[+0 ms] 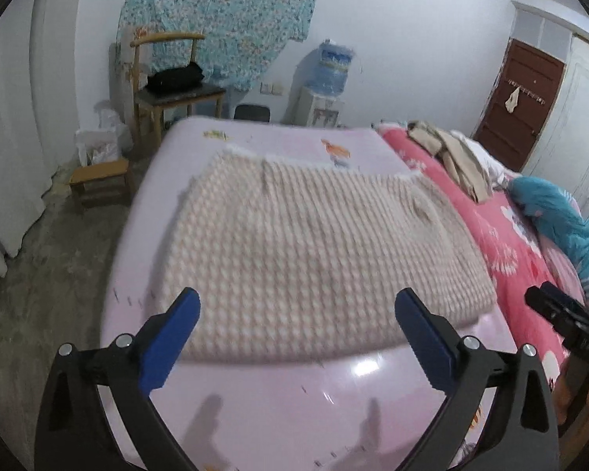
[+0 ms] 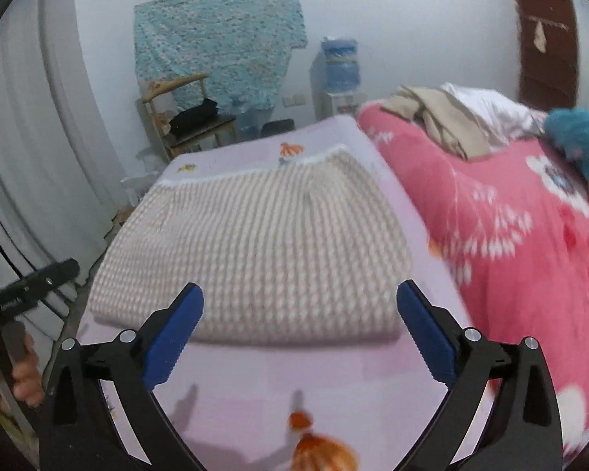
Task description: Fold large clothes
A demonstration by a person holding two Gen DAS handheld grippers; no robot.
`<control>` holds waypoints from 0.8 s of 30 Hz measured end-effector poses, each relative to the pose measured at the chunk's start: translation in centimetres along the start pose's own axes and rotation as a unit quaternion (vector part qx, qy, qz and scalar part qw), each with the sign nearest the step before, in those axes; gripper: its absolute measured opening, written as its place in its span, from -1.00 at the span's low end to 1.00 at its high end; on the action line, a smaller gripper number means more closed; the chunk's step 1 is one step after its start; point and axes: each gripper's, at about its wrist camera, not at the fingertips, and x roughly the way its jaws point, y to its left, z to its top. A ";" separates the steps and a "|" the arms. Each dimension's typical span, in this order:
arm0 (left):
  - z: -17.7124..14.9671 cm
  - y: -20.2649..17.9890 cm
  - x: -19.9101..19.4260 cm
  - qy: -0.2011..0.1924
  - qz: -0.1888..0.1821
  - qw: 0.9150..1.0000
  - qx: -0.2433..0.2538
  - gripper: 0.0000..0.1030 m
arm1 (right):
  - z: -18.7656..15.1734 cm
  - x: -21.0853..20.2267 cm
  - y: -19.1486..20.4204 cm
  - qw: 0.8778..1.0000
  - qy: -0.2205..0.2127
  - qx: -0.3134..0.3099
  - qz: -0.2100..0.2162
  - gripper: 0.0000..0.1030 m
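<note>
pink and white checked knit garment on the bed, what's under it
The folded pink-and-white checked knit garment lies flat on a pale lilac bed sheet with small cartoon prints, which shows along its near, far and left edges. What the sheet looks like under the garment is hidden.

No text can be read with any certainty. The black bar (image 2: 35, 286) at the left edge of the right wrist view carries a short white marking, too small and blurred to make out.
</note>
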 end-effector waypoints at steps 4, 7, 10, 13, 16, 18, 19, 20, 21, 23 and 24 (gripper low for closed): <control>-2.9 -2.1 0.5 0.019 0.025 0.999 0.025 0.90 | -2.3 -0.6 1.7 1.000 0.014 -0.008 -0.016 0.84; -4.3 -3.1 0.5 0.012 0.069 0.997 0.037 0.90 | -2.8 -1.1 2.9 0.999 0.005 -0.029 -0.044 0.84; -4.9 -3.7 0.4 0.000 0.125 0.991 0.041 0.90 | -3.4 -1.1 3.9 0.996 0.000 -0.062 -0.070 0.84; -5.1 -3.9 0.0 -0.009 0.142 0.989 0.034 0.90 | -3.7 -1.5 4.5 0.993 -0.007 -0.082 -0.081 0.84; -5.1 -4.2 0.2 0.005 0.157 0.987 0.032 0.90 | -3.8 -1.7 4.2 0.994 -0.011 -0.080 -0.078 0.84; -5.1 -4.2 0.3 0.013 0.161 0.986 0.041 0.90 | -3.9 -1.5 4.1 0.995 -0.007 -0.072 -0.069 0.84; -5.1 -4.4 0.4 0.017 0.168 0.985 0.046 0.90 | -3.9 -1.4 4.1 0.995 -0.004 -0.071 -0.066 0.84; -5.1 -4.4 0.5 0.017 0.173 0.984 0.048 0.90 | -4.0 -1.2 4.1 0.995 0.001 -0.071 -0.065 0.84; -5.2 -4.4 0.5 0.018 0.174 0.983 0.047 0.90 | -4.0 -0.9 4.1 0.995 0.007 -0.072 -0.066 0.84; -5.2 -4.4 0.7 0.028 0.166 0.985 0.040 0.90 | -4.0 -0.2 4.3 0.995 0.022 -0.071 -0.065 0.84; -5.2 -4.4 0.8 0.033 0.163 0.985 0.035 0.90 | -4.0 0.1 4.3 0.995 0.027 -0.069 -0.063 0.84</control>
